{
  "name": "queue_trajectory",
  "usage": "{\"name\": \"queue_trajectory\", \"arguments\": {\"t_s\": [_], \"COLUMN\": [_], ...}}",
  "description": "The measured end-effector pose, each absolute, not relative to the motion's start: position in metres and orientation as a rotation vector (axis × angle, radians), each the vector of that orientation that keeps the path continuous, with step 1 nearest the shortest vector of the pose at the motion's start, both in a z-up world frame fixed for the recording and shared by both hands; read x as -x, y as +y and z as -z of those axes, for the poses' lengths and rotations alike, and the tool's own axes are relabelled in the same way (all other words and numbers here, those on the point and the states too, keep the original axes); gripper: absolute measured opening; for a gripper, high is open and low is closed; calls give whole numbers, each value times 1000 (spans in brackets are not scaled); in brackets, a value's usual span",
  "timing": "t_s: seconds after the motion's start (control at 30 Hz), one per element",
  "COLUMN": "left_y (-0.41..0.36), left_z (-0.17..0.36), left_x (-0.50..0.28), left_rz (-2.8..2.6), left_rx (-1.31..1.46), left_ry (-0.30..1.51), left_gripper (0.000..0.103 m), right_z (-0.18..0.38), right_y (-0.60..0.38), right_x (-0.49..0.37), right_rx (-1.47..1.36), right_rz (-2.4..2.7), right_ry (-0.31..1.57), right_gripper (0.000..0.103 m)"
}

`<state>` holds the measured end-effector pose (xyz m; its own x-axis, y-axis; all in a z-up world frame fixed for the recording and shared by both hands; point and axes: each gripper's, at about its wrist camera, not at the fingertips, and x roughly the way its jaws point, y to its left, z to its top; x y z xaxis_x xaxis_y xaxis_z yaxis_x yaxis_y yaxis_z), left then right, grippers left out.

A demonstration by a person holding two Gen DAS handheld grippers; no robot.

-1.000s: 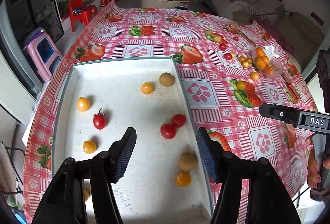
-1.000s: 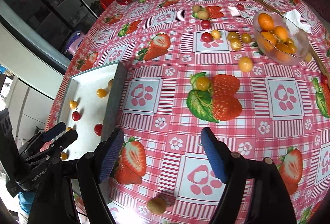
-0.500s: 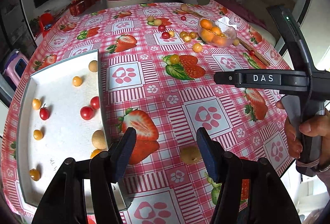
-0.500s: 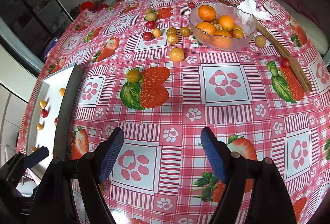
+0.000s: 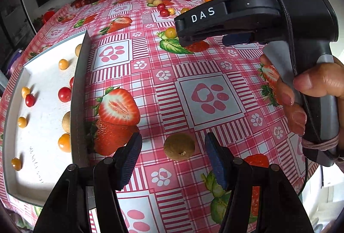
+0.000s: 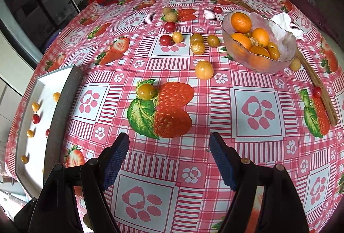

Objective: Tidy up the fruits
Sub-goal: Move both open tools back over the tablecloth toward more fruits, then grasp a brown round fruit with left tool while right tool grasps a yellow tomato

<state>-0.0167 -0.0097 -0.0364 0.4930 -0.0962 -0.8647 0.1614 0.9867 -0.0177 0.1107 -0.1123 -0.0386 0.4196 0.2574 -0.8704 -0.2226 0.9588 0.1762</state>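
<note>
The left gripper [image 5: 173,156] stands open, one brown fruit [image 5: 179,146] lying between its jaws, untouched. The right gripper [image 6: 168,161] is open too, bare tablecloth [image 6: 215,104] between its jaws. Ahead of them lie one glass bowl [image 6: 286,54] of oranges and twelve loose fruits. The tray [image 5: 80,93], left of the jaws, hides several fruits behind its wall.

1. The left gripper [image 5: 173,155] points steeply down, its two blue-padded fingers [image 5: 129,160] parted and gripping nothing.
2. The right gripper [image 6: 168,160] also tilts steeply down, its jaws spread wider and empty.
3. A bare right hand [image 5: 309,93] wraps its fingers around the right gripper's black handle.
</note>
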Motion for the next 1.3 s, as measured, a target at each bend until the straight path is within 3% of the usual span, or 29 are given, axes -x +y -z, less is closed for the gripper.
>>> {"name": "queue_trajectory", "arguments": {"t_s": [0.5, 0.67, 0.73, 0.8, 0.87, 1.3], "left_y": [-24, -24, -27, -31, -35, -6], "left_z": [41, 41, 40, 39, 39, 37], "left_x": [18, 22, 24, 26, 28, 33], "left_rz": [117, 113, 127, 152, 168, 236], "left_rx": [-103, -82, -79, -86, -101, 122], "left_ry": [1018, 1021, 1019, 1015, 1010, 1007], "left_gripper": [62, 59, 51, 35, 30, 30], "right_z": [55, 56, 54, 53, 53, 40], "right_y": [-63, -48, -46, -47, -52, -130], "right_x": [-147, -151, -152, -154, -153, -85], "right_rx": [88, 154, 154, 146, 124, -64], "right_rz": [-309, -302, -308, -314, -323, -364], "right_ry": [1042, 1012, 1008, 1009, 1015, 1065], "right_gripper": [79, 55, 39, 25, 23, 23]}}
